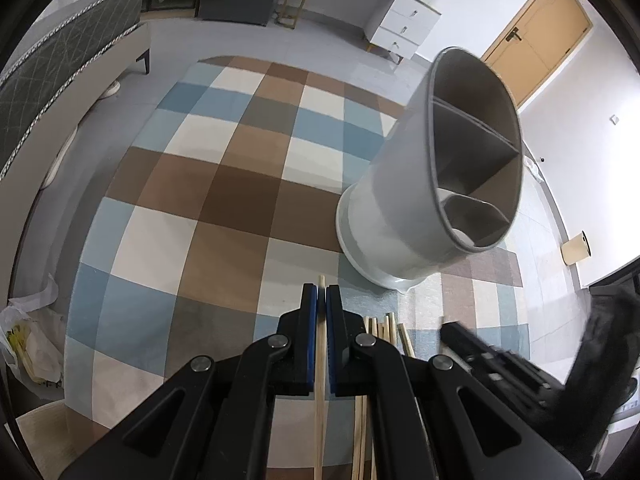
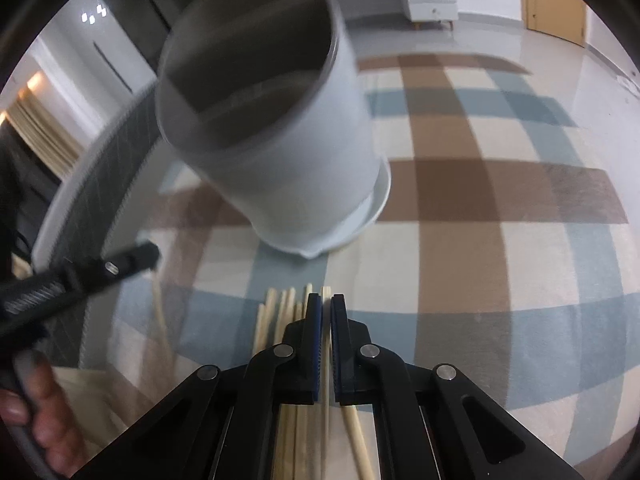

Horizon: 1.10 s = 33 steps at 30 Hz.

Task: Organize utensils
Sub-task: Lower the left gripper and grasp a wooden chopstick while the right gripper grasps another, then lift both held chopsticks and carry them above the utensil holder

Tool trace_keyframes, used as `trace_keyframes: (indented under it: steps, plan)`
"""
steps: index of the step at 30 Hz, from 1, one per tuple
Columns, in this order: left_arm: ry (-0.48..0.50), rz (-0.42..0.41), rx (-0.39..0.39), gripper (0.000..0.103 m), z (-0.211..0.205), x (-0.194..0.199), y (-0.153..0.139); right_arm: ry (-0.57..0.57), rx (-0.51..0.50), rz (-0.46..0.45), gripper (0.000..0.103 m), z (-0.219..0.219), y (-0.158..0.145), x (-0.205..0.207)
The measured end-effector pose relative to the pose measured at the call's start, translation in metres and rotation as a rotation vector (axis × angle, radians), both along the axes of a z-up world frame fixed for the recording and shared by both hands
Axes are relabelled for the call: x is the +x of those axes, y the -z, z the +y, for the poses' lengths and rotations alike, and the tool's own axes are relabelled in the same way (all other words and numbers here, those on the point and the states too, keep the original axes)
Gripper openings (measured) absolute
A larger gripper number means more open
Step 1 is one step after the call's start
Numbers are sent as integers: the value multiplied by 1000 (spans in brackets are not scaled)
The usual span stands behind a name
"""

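A grey utensil holder (image 1: 452, 184) with inner dividers stands on a white saucer on the checked rug; it also shows in the right wrist view (image 2: 288, 152). My left gripper (image 1: 321, 292) is shut on one wooden chopstick (image 1: 320, 360). A bundle of chopsticks (image 1: 384, 332) lies on the rug beside it. My right gripper (image 2: 326, 302) is shut on a chopstick (image 2: 326, 360) over the same bundle (image 2: 280, 312). The left gripper (image 2: 148, 254) shows at the left of the right wrist view.
A checked brown, blue and white rug (image 1: 224, 208) covers the floor. A bed (image 1: 60, 80) stands at the left, white drawers (image 1: 404, 20) at the back, a wooden door (image 1: 536, 40) at the right. A plastic bag (image 1: 28, 340) lies at the left.
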State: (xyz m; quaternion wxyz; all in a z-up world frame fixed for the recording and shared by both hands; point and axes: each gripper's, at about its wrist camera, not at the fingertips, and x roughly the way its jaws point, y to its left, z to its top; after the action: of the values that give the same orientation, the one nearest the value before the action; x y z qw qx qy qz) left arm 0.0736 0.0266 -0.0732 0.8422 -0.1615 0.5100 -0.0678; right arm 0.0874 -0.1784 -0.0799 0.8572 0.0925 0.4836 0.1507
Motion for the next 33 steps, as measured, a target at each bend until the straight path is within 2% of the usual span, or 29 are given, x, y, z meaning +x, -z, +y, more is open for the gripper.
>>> trace_keyframes:
  steps: [5, 12, 20, 27, 33]
  plan:
    - [36, -36, 24, 0, -7, -16, -12, 38, 63, -120, 4, -14, -33, -21]
    - [74, -86, 99, 0, -18, -41, -36, 42, 51, -268, 3, -17, -67, -55]
    - [128, -149, 161, 0, -35, -68, -65, 34, 73, -350, 3, -22, -87, -78]
    - [164, -189, 183, 0, -41, -78, -85, 29, 113, -401, 3, -26, -102, -90]
    - [198, -224, 188, 0, -48, -80, -101, 22, 102, -469, 3, -23, -124, -95]
